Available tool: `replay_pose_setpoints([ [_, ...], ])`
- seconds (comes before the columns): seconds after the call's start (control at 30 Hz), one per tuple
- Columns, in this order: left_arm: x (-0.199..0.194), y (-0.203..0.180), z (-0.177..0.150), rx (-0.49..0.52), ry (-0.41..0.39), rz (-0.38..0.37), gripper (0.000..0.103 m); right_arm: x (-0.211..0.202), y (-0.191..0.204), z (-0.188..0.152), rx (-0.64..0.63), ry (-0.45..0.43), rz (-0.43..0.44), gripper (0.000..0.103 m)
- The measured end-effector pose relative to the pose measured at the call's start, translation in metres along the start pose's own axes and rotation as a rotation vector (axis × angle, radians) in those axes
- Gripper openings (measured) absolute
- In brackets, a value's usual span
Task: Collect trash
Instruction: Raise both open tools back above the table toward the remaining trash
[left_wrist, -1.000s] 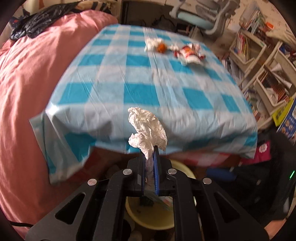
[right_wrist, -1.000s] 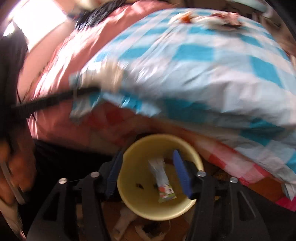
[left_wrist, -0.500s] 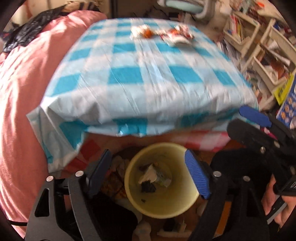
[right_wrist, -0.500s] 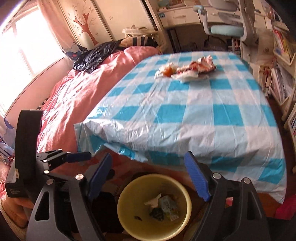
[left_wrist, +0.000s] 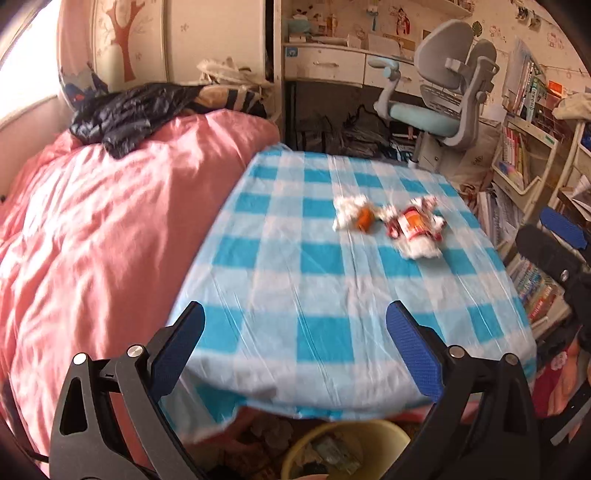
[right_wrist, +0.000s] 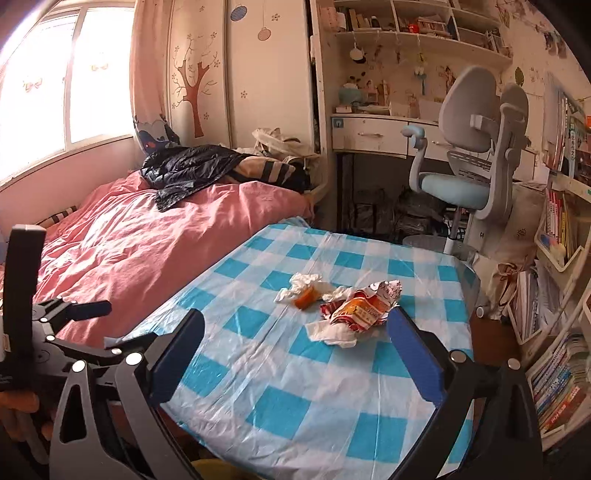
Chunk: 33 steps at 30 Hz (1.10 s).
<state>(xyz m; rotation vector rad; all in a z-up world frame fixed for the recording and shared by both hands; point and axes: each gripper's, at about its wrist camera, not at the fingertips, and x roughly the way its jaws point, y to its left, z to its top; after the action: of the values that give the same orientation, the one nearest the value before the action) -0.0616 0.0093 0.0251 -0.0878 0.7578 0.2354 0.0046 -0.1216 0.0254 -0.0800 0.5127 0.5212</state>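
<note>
Crumpled red-and-orange foil snack wrapper (right_wrist: 364, 308) mid blue-checked plastic tablecloth (right_wrist: 288, 373), just beside crumpled white tissue with orange scrap (right_wrist: 303, 290): probably light, soft, crinkly; best pinched at a raised fold. Left gripper (left_wrist: 295, 347) and right gripper (right_wrist: 295, 349) just spread wide, empty. Yellow bin (left_wrist: 347, 448) below table edge.

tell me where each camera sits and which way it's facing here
Left wrist: on the left gripper, fingers open, looking across the checked table to the wrappers; the right gripper shows at the right edge.
Right wrist: on the right gripper, open, same direction; the left gripper shows at left.
Shared: table, wrappers, bed, desk chair.
</note>
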Motion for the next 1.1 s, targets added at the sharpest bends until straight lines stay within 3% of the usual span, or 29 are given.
replay_pose_setpoints([
  [0.1, 0.011, 0.006, 0.019, -0.022, -0.024, 0.037, 0.095, 0.021, -0.011, -0.007, 0.083, 0.082, 0.012, 0.095],
  [0.33, 0.040, 0.014, 0.052, -0.076, -0.041, 0.062, 0.095, 0.027, -0.011, -0.006, 0.098, 0.092, 0.026, 0.095],
  [1.1, 0.068, 0.004, 0.059, -0.077, 0.033, -0.029, 0.095, 0.056, -0.018, -0.004, 0.063, 0.158, 0.010, 0.095],
])
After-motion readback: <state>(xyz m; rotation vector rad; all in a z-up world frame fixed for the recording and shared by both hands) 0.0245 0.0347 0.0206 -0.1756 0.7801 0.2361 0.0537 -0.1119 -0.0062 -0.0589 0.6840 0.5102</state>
